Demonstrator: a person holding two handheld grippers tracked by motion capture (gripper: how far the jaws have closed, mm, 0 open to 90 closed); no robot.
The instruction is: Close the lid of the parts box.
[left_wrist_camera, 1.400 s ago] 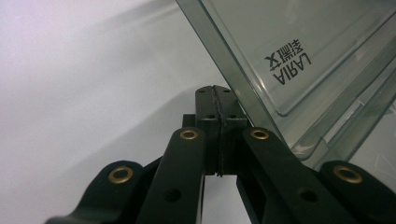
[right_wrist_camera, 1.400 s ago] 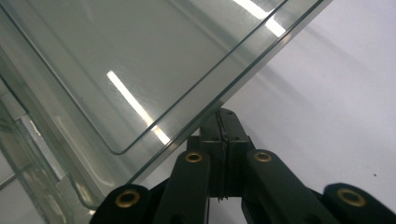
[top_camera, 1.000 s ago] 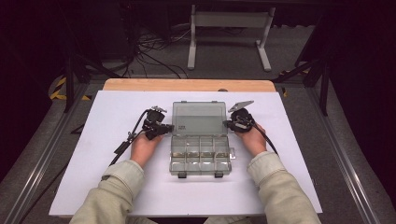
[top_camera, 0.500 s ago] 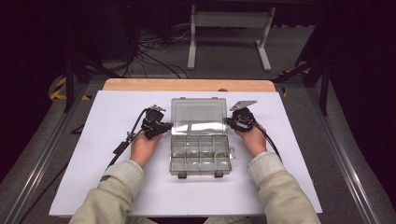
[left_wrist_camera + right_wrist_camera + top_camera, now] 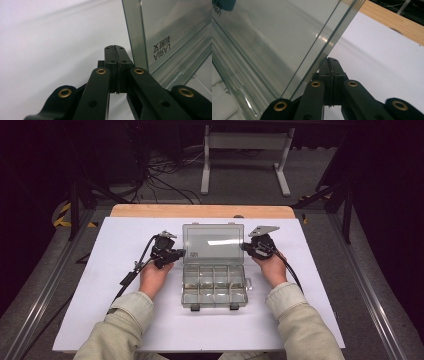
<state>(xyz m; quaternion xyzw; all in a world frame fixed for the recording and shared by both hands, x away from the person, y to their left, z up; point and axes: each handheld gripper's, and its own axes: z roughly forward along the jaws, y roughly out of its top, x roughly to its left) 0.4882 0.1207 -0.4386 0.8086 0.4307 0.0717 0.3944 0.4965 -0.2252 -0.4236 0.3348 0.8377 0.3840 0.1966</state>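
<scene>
A clear plastic compartment box (image 5: 214, 270) sits at the middle of the white table (image 5: 110, 310), its lid (image 5: 213, 244) raised and leaning toward the far wooden edge (image 5: 200, 211). The left gripper (image 5: 181, 253) rests at the lid's left edge — its jaws pressed fully together with nothing between them, tips just beside the lid's side wall. The right gripper (image 5: 245, 247) sits at the lid's right edge, jaws likewise closed on nothing — tips close against the lid's rim.
</scene>
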